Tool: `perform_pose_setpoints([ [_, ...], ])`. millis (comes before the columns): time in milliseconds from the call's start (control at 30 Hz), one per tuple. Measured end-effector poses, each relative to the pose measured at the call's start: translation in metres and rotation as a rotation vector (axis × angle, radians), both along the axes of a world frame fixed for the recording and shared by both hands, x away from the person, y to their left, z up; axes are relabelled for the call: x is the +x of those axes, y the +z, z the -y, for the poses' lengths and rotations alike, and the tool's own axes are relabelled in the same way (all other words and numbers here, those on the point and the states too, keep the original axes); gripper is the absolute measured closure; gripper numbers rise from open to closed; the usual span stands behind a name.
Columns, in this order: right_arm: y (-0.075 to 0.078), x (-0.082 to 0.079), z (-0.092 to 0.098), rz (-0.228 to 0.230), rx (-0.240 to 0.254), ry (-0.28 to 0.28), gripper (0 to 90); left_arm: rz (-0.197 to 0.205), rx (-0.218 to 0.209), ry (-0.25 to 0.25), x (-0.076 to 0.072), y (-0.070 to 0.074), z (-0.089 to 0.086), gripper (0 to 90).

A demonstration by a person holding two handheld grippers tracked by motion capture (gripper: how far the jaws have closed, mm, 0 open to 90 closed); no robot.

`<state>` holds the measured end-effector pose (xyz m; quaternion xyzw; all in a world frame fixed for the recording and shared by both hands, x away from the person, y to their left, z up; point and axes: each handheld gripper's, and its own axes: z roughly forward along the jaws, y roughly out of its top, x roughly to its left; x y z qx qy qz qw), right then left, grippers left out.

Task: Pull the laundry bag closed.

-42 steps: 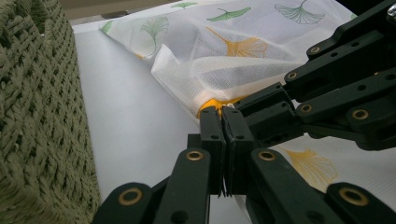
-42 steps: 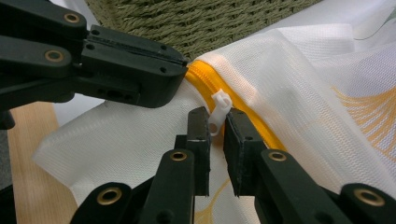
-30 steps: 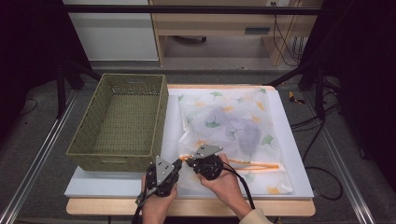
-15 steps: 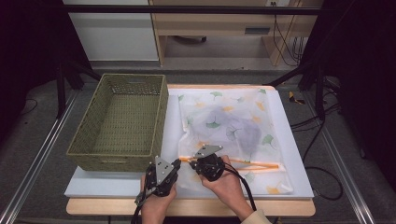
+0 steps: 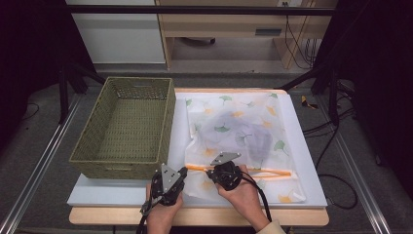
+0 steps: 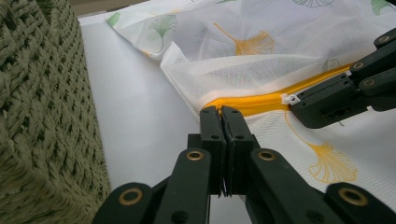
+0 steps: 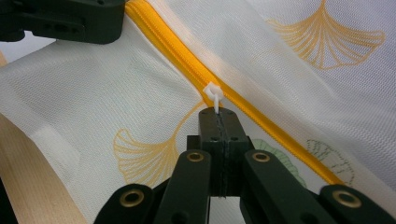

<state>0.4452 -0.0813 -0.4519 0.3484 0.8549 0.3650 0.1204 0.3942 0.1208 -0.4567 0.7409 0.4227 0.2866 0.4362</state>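
A white mesh bag (image 5: 238, 131) printed with ginkgo leaves lies flat on the white board, and an orange zipper (image 5: 263, 171) runs along its near side. My left gripper (image 5: 184, 169) is shut on the bag's fabric at the zipper's left end (image 6: 222, 112). Just right of it, my right gripper (image 5: 210, 171) is shut on the small white zipper pull (image 7: 213, 93), with its jaw tips (image 7: 218, 113) right under the slider. The left gripper view has the right gripper (image 6: 294, 100) at the pull (image 6: 289, 98). Dark, blurred contents show through the mesh.
An empty green woven basket (image 5: 126, 129) stands to the left of the bag, and its wall (image 6: 42, 107) is close beside my left gripper. The white board (image 5: 302, 146) rests on a wooden table whose edge (image 5: 204, 217) is under the person's hands.
My right gripper has edged slightly to the right along the zipper. The left gripper has stayed in place.
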Motion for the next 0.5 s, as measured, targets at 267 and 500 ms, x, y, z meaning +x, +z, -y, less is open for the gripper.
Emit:
perform_pose_setpoints([
  [267, -0.003, -0.006, 0.006, 0.018, -0.013, -0.019, 90.0, 0.007, 0.006, 0.007, -0.001, -0.002, 0.002, 87.9],
  [500, -0.004, -0.008, 0.015, 0.014, -0.018, -0.025, 90.0, 0.018, 0.038, 0.020, -0.006, -0.006, 0.010, 87.8],
])
